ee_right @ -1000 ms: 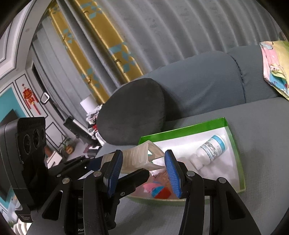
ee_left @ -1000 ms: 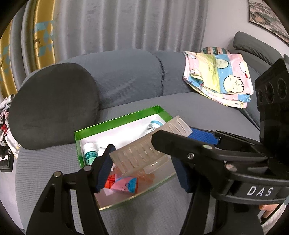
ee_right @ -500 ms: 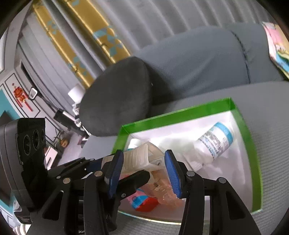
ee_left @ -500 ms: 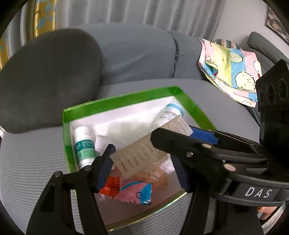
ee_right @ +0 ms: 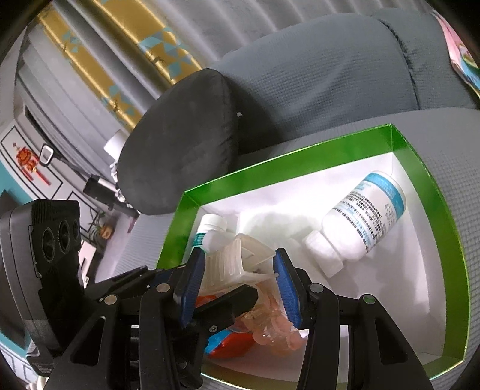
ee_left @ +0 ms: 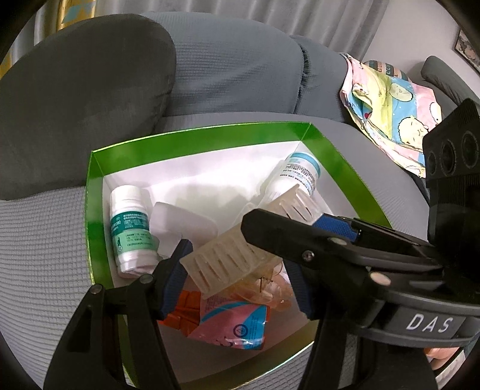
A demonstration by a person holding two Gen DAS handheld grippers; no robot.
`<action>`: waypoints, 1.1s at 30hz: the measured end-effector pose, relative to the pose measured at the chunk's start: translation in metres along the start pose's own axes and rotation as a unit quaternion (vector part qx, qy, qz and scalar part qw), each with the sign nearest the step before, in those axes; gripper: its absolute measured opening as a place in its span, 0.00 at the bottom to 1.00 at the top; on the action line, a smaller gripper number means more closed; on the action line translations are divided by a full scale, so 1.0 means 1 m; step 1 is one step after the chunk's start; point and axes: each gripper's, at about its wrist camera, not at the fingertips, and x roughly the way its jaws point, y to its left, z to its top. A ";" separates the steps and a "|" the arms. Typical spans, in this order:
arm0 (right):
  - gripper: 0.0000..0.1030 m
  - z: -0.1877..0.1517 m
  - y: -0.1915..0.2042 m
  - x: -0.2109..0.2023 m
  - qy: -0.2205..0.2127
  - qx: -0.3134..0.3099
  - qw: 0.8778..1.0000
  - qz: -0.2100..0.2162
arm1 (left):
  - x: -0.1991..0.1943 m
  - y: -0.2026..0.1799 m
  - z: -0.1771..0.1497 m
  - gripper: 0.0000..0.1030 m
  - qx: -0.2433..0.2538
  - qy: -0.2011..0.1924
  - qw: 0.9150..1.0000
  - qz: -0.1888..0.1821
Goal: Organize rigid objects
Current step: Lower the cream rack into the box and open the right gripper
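Both hand-held grippers lower toward green-walled white-floored cardboard box (ee_left: pixel 330 150) than earlier. Left hand-held gripper (ee_left: pixel 237 279) and right hand-held gripper (ee_right: pixel 237 282), each part-open, clamp slotted translucent plastic tray (ee_left: pixel 240 252). Lower level; release together onto bare floor.

Grey sofa (ee_left: pixel 240 66), pleated curtains (ee_right: pixel 228 27)

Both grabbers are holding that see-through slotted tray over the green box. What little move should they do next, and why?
Probably lower it a bit more and set it down. Both the left gripper and right gripper clamp the slotted tray just above the green box. The white floor between the teal bottle and blue-label bottle looks free.
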 end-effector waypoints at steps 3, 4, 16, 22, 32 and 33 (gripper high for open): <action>0.49 0.000 -0.002 0.003 0.005 0.003 1.000 -0.001 | 0.003 0.002 0.000 0.58 -0.003 0.007 1.000 0.000; 0.49 0.000 -0.003 0.004 0.008 0.004 1.000 -0.003 | 0.005 0.001 0.001 0.58 -0.003 0.009 1.000 0.001; 0.54 0.005 -0.003 0.004 0.017 0.009 0.999 -0.044 | -0.001 0.002 0.000 0.83 -0.013 0.024 0.999 0.024; 0.70 0.009 0.002 -0.023 0.000 -0.012 0.996 -0.090 | -0.022 -0.002 -0.005 0.89 -0.002 0.012 0.999 0.045; 0.78 0.008 0.020 -0.064 -0.006 -0.069 0.982 -0.175 | -0.052 -0.005 -0.011 0.90 0.001 -0.009 0.997 0.082; 0.78 0.006 0.022 -0.066 -0.001 -0.073 0.981 -0.180 | -0.054 -0.005 -0.012 0.91 -0.001 -0.008 0.996 0.086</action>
